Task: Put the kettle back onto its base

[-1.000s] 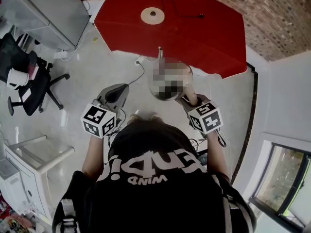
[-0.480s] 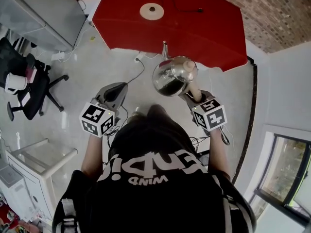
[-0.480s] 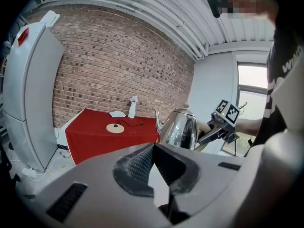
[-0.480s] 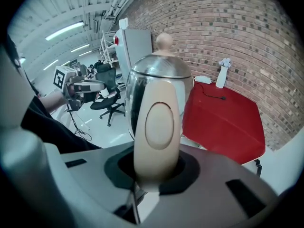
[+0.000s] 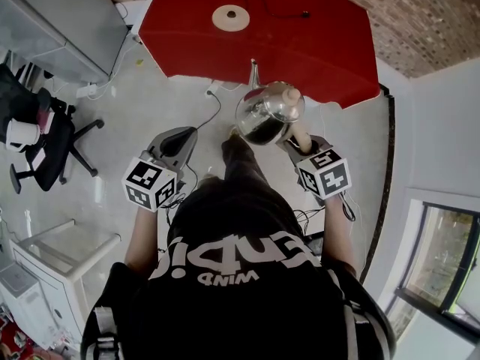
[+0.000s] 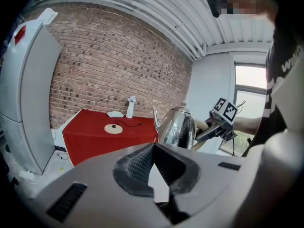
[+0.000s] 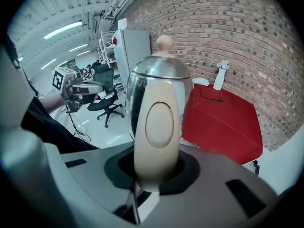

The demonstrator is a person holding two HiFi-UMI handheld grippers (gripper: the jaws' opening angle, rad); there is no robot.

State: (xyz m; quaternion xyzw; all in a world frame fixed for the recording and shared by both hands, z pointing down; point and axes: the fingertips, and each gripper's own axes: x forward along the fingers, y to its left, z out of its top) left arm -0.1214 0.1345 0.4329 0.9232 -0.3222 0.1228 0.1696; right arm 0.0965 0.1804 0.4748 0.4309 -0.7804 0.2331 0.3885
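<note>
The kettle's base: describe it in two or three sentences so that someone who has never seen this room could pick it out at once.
Find the red table against the brick wall. On its top lies the base, a flat cream disc with a dark centre and a black cord trailing from it. Unlike the upright white bottle behind it, it is low and round.

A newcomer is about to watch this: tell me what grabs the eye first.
The shiny steel kettle, held in the air over the floor by its cream handle in the right gripper. Beyond it, the bright red table against the brick wall, with the round base lying bare on top.
</note>
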